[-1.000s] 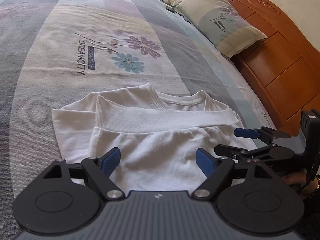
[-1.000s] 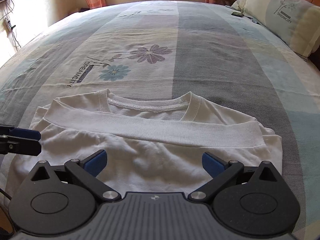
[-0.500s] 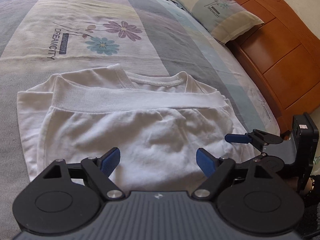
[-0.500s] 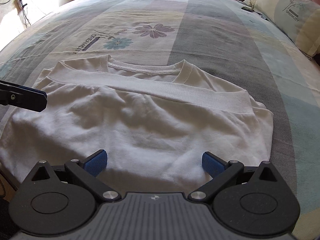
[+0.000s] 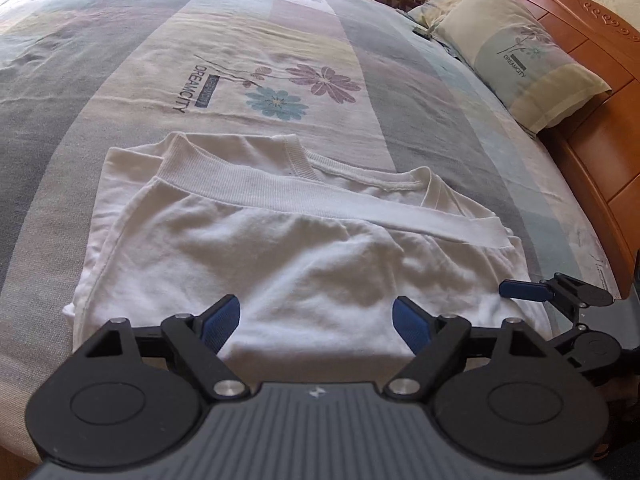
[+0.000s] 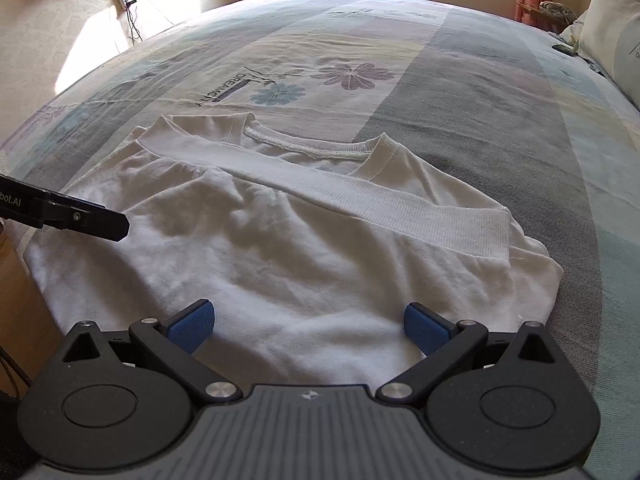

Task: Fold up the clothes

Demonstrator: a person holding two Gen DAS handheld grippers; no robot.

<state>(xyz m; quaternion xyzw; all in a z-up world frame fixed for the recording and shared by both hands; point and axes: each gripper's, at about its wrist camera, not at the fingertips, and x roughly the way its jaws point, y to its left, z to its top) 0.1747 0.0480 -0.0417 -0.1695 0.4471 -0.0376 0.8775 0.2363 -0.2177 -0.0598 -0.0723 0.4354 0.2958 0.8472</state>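
I see the folded white cotton sweatshirt (image 5: 304, 248) lying flat on the striped floral bedspread (image 5: 280, 60), its near edge just under both tongs. Compared with a second ago, both views look from a steeper angle and more of the garment fills them. My left gripper (image 5: 316, 320) and right gripper (image 6: 306, 322) stand wide, blue pads holding nothing above the cloth.

I see a bed (image 5: 100, 92) with a striped, flowered sheet. A folded white shirt (image 5: 280, 248) lies flat near my edge; a pillow (image 5: 516, 56) rests by the wooden headboard (image 5: 600, 152).
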